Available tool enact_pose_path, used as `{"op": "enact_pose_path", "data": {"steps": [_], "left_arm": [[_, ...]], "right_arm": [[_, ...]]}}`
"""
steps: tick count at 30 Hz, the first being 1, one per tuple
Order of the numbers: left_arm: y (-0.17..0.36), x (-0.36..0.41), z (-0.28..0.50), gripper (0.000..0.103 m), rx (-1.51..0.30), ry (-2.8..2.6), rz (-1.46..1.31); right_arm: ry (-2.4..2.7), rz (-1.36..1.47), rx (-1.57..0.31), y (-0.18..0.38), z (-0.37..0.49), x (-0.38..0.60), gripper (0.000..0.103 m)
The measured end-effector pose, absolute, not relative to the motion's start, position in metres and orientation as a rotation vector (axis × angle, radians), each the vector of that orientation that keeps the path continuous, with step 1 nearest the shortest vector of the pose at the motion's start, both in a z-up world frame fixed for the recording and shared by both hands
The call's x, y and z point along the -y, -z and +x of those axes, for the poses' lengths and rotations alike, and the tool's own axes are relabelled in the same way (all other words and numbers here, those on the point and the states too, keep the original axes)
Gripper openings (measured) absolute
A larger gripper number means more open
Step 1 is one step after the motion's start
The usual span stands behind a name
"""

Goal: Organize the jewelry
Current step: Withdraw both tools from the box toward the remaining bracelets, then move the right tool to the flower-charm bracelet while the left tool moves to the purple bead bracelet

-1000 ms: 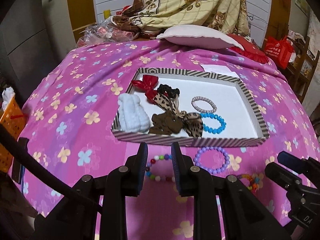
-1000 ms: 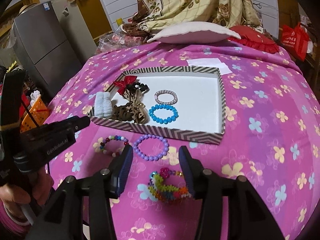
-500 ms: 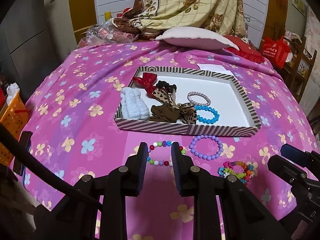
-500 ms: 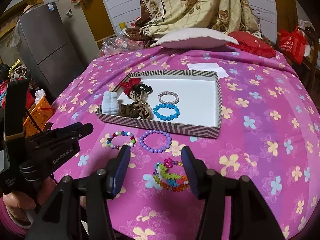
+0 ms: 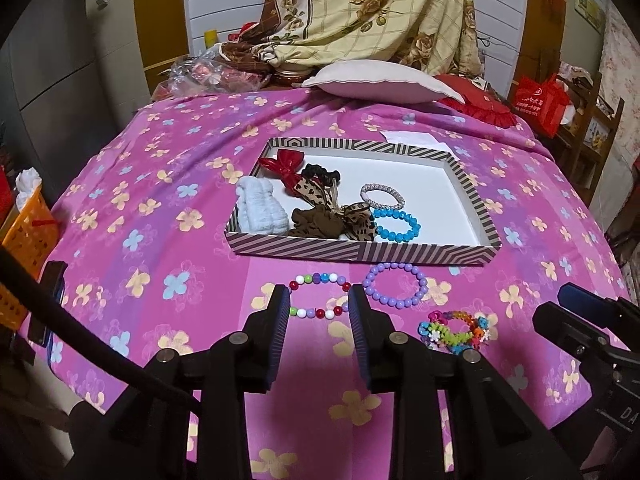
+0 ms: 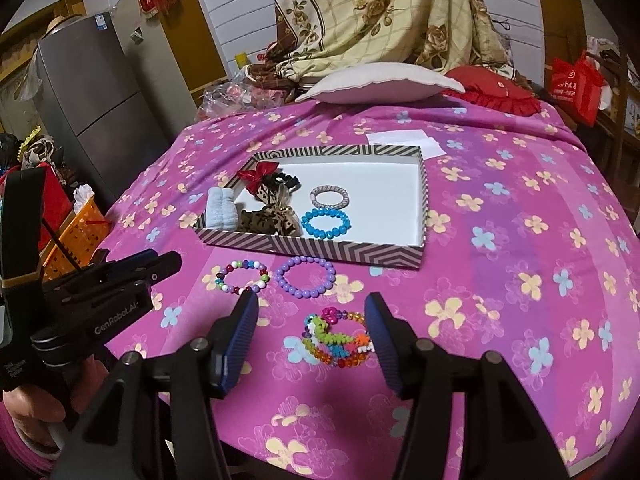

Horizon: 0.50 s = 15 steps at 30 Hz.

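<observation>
**Both grippers back off, jaws widening over the loose bracelets**

Since a second ago both grippers have pulled back toward the near edge of the bed, so the three loose bracelets now show in full in front of them, and both pairs of jaws have spread.

At 9 o'clock on the pink cover (image 5: 132, 184) nothing of the task lies. The left gripper (image 5: 319, 303) hovers at 6 o'clock; its jaws are opening, about half spread, with nothing held. The mixed-bead bracelet (image 5: 319, 295) lies on the cover seen between its fingertips, untouched.

At 12 o'clock sits the striped box (image 5: 360, 251). Inside, from its left: a pale blue scrunchie (image 5: 260, 212), a red bow (image 5: 282, 162), a black hair tie (image 5: 320, 173), leopard and brown bows (image 5: 332, 216), a silver bracelet (image 5: 382, 196), and a blue bracelet (image 5: 397, 225).

Just before the box wall lies the purple bracelet (image 6: 305, 277), beside the mixed-bead one. The right gripper (image 6: 311, 312) hangs at 5 o'clock, jaws opening, roughly half wide and empty. The rainbow bracelet (image 6: 338, 338) lies on the cover under the gap, touching neither pad.
</observation>
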<state>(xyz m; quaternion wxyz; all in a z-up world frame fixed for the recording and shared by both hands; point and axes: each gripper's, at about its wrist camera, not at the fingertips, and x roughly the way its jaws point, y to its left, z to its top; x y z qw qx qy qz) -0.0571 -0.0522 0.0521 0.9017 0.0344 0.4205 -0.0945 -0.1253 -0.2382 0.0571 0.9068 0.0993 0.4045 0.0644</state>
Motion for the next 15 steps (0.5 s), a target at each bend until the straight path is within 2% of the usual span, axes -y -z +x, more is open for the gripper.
{"op": "enact_pose_path", "data": {"steps": [15], "left_arm": [[-0.06,0.054,-0.07,0.046,-0.843,0.208,0.081]], "right_arm": [[-0.118,0.202,-0.836,-0.058,-0.133,0.245,0.06]]}}
